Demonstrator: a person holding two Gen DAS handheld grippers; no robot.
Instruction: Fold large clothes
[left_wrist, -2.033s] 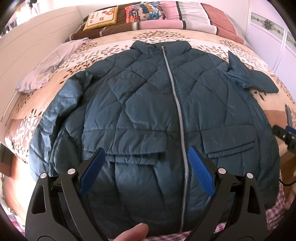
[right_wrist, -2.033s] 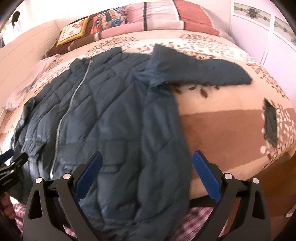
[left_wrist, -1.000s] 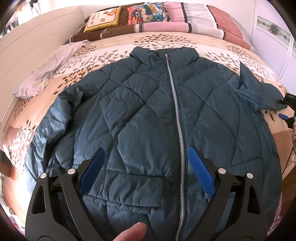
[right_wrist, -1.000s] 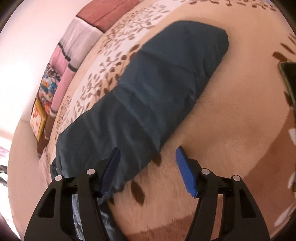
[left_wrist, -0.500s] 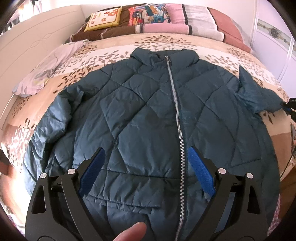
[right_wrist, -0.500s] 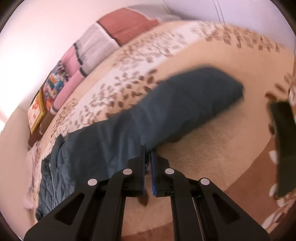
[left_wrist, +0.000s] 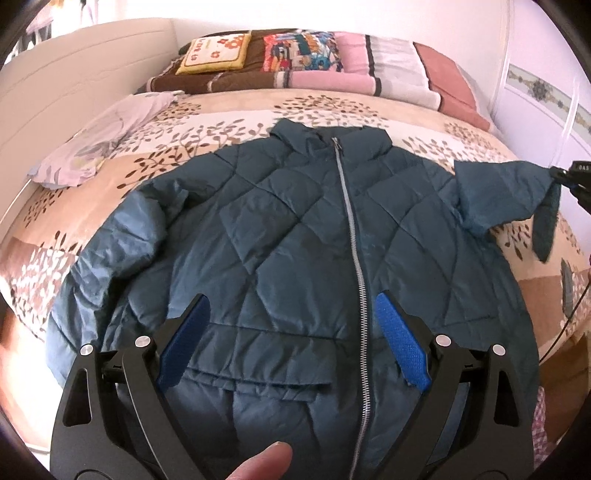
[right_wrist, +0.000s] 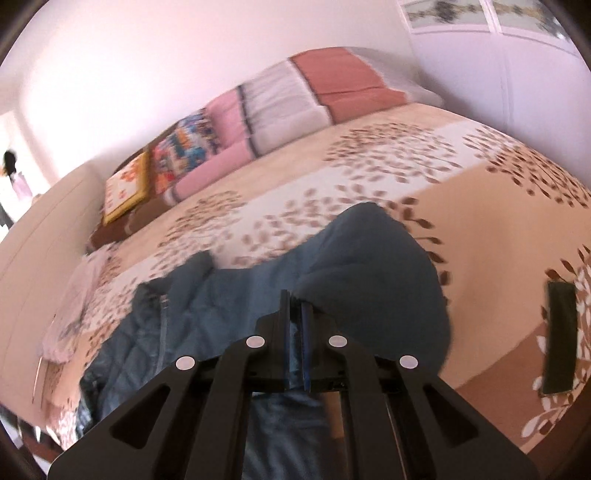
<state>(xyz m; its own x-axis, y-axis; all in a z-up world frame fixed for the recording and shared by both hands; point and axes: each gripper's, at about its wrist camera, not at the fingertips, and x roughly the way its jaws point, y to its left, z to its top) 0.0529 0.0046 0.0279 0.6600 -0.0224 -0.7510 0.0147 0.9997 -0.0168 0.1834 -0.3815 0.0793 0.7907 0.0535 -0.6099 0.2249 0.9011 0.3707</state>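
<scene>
- A teal quilted jacket (left_wrist: 280, 236) is laid front-up on the bed (left_wrist: 236, 110), zipped, with its collar toward the far pillows and its hem at the near edge.
- No container is seen in either view.
- The left gripper (left_wrist: 291, 339) is held above the lower front of the jacket with its blue-padded fingers (left_wrist: 400, 341) spread wide apart; nothing is held between them.
- The right gripper (right_wrist: 295, 332) is seen closed, its jaws clamped on a fold of the jacket's sleeve (right_wrist: 369, 266); the sleeve is lifted off the bed.
- Shown only in the left wrist view: the whole jacket front, the zipper (left_wrist: 352, 236), a pale cloth (left_wrist: 92, 147) at the far left of the bed, and the right gripper's tip at the right edge, with the sleeve end hanging from it.
- Shown only in the right wrist view: the clamp on the sleeve at close range, and a dark flat object (right_wrist: 559, 336) lying on the bed at the right; it cannot be identified.
- A yellow cushion (left_wrist: 218, 53) and striped bedding are recorded at the far end in both views.
</scene>
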